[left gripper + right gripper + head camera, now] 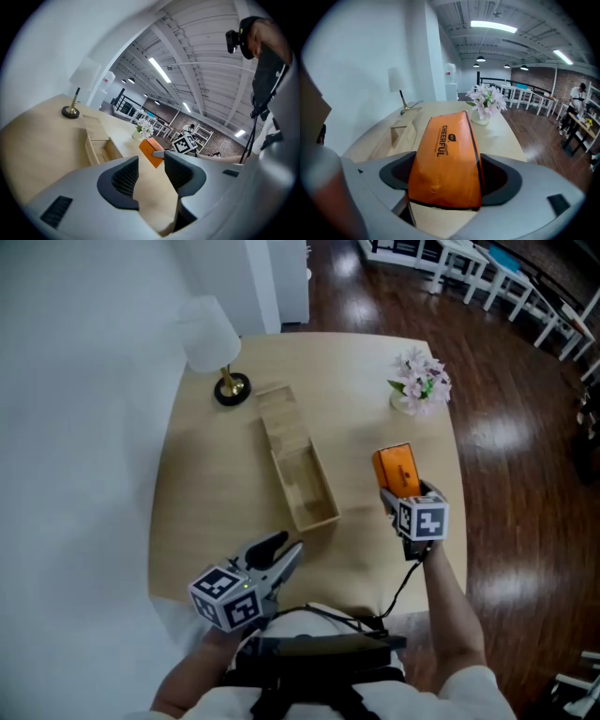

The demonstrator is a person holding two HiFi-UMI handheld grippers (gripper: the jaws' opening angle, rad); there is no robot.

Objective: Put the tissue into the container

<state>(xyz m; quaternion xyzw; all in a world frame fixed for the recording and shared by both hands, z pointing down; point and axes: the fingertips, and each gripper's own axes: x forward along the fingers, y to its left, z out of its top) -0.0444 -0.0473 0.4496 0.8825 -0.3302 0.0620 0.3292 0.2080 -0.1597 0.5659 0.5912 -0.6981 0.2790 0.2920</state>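
My right gripper [401, 491] is shut on an orange tissue pack [396, 468] and holds it above the table, right of the container. In the right gripper view the tissue pack [445, 159] fills the gap between both pads of the right gripper [446, 177]. A long wooden container [298, 470] lies in the middle of the table, its near half open on top; the same container [401, 133] shows ahead and to the left. My left gripper [281, 549] hovers open and empty near the front edge. Between the jaws of that left gripper [151, 164] only tabletop shows.
A white-shaded lamp [223, 381] stands at the table's far left corner. A vase of pale flowers [420, 382] stands at the far right. The round-cornered wooden table [206, 502] is edged by dark wood floor on the right and a white wall on the left.
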